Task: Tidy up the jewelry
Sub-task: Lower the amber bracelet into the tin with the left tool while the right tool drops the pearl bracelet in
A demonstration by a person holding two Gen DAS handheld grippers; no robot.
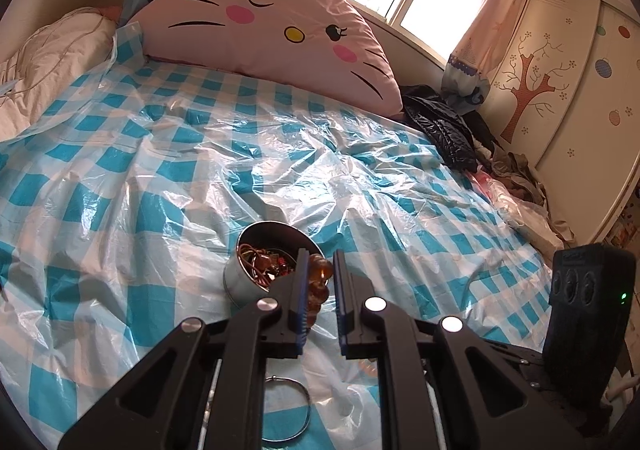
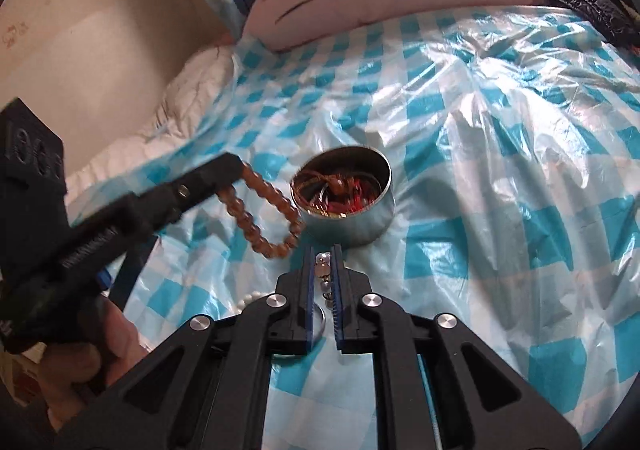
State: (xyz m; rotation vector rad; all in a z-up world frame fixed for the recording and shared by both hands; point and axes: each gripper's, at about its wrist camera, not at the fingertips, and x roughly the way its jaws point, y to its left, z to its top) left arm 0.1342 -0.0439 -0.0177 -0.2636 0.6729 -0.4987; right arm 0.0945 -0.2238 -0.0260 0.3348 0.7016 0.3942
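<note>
A round metal tin holding several pieces of jewelry sits on the blue checked plastic sheet. My left gripper is shut on an amber bead bracelet, held just right of the tin; in the right wrist view the left gripper dangles that bracelet against the tin's left side. My right gripper is shut on a pearl and silver bead bracelet, just in front of the tin. A thin metal bangle lies under my left gripper.
A pink cat-face cushion leans at the bed's head. A white quilt lies at the left. A black jacket and clothes are heaped at the right edge by a wardrobe. White pearls lie near my right gripper.
</note>
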